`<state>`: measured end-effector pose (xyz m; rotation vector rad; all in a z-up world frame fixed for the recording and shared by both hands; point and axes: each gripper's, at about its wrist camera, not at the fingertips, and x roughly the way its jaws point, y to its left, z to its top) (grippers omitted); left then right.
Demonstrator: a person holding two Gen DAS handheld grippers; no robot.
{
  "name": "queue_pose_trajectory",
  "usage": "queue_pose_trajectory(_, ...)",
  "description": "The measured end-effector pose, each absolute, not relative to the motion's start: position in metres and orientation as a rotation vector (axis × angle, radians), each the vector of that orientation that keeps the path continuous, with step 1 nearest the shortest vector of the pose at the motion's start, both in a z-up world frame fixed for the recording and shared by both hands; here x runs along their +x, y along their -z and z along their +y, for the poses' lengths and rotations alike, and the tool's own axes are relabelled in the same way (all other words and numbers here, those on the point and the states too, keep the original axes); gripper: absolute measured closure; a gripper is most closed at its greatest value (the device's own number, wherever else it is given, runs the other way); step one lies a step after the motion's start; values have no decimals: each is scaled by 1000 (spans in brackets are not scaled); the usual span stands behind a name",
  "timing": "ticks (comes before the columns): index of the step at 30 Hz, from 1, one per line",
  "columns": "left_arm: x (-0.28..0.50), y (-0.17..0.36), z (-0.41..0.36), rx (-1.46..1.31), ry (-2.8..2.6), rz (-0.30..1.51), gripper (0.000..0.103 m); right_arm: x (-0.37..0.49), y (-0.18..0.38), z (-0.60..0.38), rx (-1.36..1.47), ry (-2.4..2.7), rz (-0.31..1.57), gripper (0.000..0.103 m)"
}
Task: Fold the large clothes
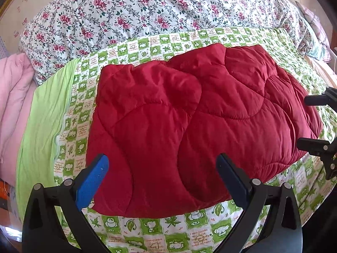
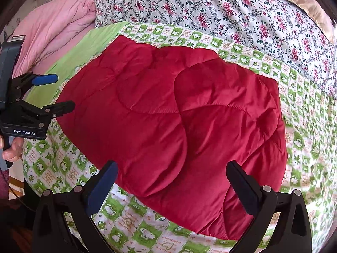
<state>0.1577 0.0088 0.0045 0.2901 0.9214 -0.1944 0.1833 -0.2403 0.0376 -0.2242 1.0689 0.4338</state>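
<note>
A red quilted padded garment [image 1: 189, 122] lies folded into a rough rectangle on the green-and-white checked bedspread [image 1: 160, 232]. My left gripper [image 1: 162, 164] hovers open above its near left edge, with nothing between the blue-padded fingers [image 1: 92, 181]. The right gripper [image 1: 301, 122] shows at the right edge of the left wrist view, beside the garment's right end. In the right wrist view the same red garment [image 2: 179, 126] fills the middle and my right gripper [image 2: 172, 170] is open over its near edge. The left gripper [image 2: 63, 92] stands open at the garment's left end, held by a hand [image 2: 12, 149].
A floral quilt [image 1: 147, 12] is heaped along the far side of the bed. A pink blanket [image 2: 56, 27] lies bunched at the left, beside a plain light-green sheet [image 1: 42, 126]. The checked bedspread [image 2: 305, 147] extends to the right of the garment.
</note>
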Motion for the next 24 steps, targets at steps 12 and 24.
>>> queue_pose_trajectory(12, 162, -7, 4, 301, 202, 917, 1, 194, -38, -240, -239, -442, 1076, 0)
queue_pose_trajectory(24, 165, -7, 5, 282, 211, 927, 1, 197, -39, -241, -238, -446, 1075, 0)
